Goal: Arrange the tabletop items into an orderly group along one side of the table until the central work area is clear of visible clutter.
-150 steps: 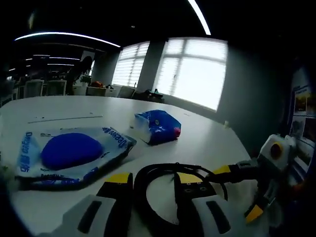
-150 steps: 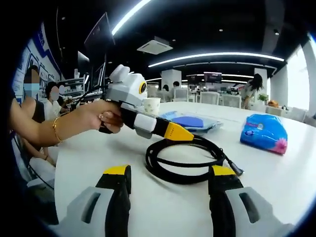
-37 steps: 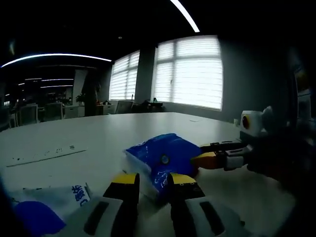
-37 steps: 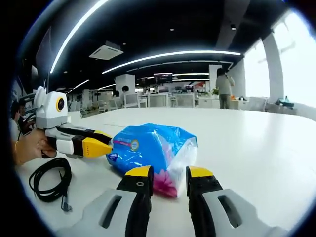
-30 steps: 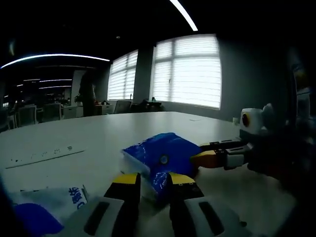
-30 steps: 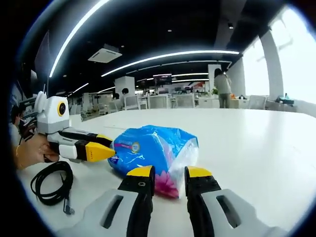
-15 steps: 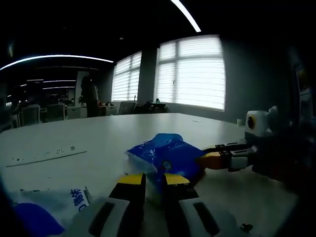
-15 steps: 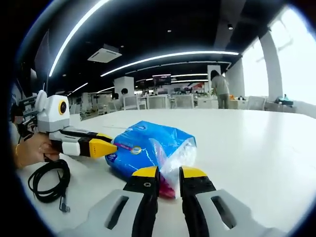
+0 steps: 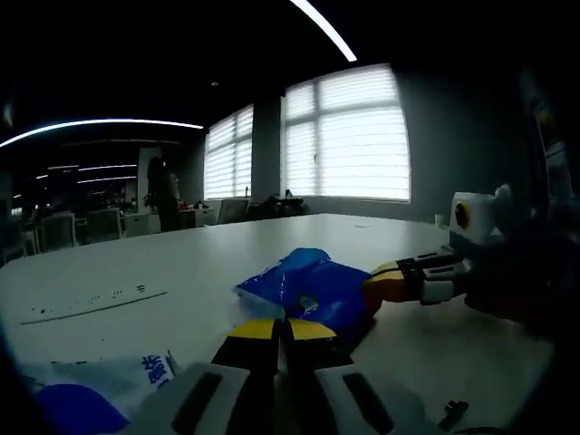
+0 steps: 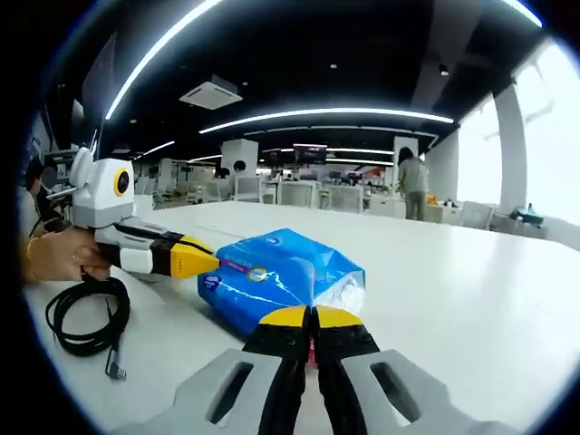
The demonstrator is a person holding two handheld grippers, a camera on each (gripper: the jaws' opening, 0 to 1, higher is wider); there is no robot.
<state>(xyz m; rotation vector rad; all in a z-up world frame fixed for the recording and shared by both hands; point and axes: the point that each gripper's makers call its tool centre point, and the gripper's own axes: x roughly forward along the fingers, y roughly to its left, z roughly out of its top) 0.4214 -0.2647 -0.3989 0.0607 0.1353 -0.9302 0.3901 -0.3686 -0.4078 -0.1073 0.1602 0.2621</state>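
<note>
Both grippers had closed since earlier: the left gripper (image 9: 281,328) and right gripper (image 10: 314,317) each pinched the blue tissue pack (image 10: 276,279) on the white table (image 10: 471,299), near the black cable (image 10: 86,317).

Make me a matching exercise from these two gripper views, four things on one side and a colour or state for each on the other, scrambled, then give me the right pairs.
Things:
1. tissue pack
2. black cable
3. right gripper
4. white table

States:
A. coiled on the table
B. jaws shut on the pack's end
C. blue, pinched at both ends
D. bare beyond the pack

Pairs: 1-C, 2-A, 3-B, 4-D. The left gripper pinches the pack's other end.
</note>
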